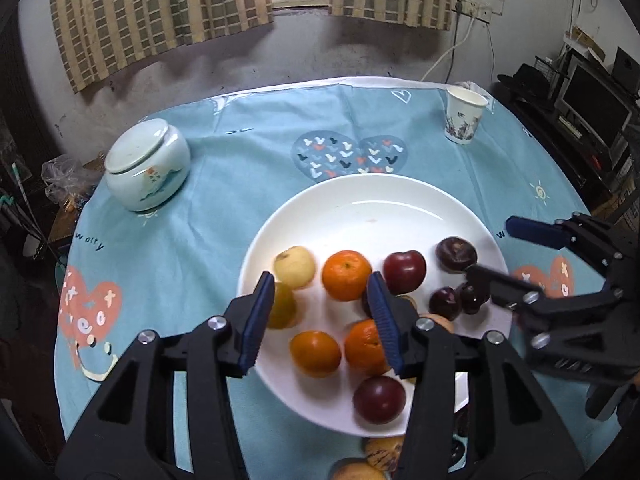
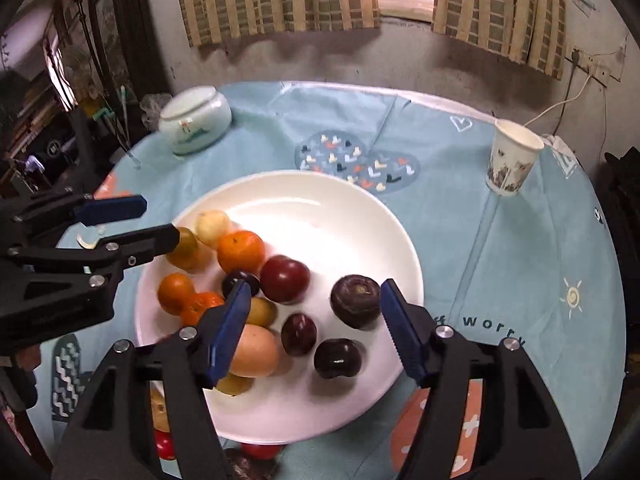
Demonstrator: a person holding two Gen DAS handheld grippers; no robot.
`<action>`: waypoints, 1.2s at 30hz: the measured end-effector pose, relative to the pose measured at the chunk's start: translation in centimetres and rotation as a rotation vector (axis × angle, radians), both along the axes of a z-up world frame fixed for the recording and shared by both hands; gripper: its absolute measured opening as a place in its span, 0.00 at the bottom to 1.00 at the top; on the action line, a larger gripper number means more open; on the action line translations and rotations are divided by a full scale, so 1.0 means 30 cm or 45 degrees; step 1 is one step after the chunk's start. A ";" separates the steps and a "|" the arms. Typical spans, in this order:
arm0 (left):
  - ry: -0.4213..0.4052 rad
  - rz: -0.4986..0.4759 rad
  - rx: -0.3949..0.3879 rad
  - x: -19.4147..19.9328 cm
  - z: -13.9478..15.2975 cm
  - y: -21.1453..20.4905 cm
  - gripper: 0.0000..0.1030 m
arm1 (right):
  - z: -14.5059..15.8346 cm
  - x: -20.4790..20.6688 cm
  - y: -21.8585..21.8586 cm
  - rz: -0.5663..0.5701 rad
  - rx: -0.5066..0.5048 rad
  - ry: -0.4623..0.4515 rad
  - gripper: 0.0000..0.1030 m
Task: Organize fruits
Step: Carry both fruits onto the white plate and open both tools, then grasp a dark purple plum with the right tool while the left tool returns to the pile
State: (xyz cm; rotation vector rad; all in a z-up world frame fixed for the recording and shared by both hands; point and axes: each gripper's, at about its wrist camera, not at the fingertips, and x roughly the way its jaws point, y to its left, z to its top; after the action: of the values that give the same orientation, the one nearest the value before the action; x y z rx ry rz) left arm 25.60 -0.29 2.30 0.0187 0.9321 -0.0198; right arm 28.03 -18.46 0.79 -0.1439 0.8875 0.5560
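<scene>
Now – white plate [image 2: 360, 216] | oranges [image 2: 241, 251], dark plums [image 2: 355, 301] heaped

Fruits [image 1: 346, 274] on plate [image 1: 360, 200] (mid-table), jar [image 1: 148, 164] behind left, cup [image 1: 464, 116] behind right

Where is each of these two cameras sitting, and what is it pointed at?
Left wrist view: sits on the left gripper, looking down along its fingers at the white plate of fruit; the right gripper shows at the right edge.
Right wrist view: sits on the right gripper, looking down at the same plate; the left gripper shows at the left.
Shared: plate, lidded jar, paper cup, curtains.
</scene>
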 end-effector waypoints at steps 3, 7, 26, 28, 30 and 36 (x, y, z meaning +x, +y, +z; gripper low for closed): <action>-0.041 0.000 -0.007 -0.063 0.051 0.037 0.51 | 0.065 -0.054 -0.039 0.016 0.045 -0.026 0.65; -0.082 -0.030 -0.019 -0.196 0.097 0.071 0.58 | 0.112 -0.203 -0.076 0.048 0.079 -0.028 0.65; 0.199 -0.026 -0.163 -0.743 -0.106 0.137 0.63 | -0.262 -0.487 0.080 0.206 -0.148 0.268 0.47; 0.202 -0.015 -0.166 -0.748 -0.107 0.138 0.63 | -0.265 -0.474 0.107 0.240 -0.150 0.267 0.45; 0.211 -0.009 -0.166 -0.753 -0.111 0.138 0.63 | -0.275 -0.465 0.134 0.282 -0.191 0.256 0.38; 0.213 -0.037 -0.164 -0.726 -0.121 0.095 0.63 | -0.224 -0.466 0.063 0.291 -0.128 0.290 0.33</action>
State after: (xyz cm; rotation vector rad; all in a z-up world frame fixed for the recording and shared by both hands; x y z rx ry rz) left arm 3.83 2.57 -1.32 -0.0899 1.0966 -0.1099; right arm 14.04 -16.55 -5.93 -0.2799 1.1300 0.7507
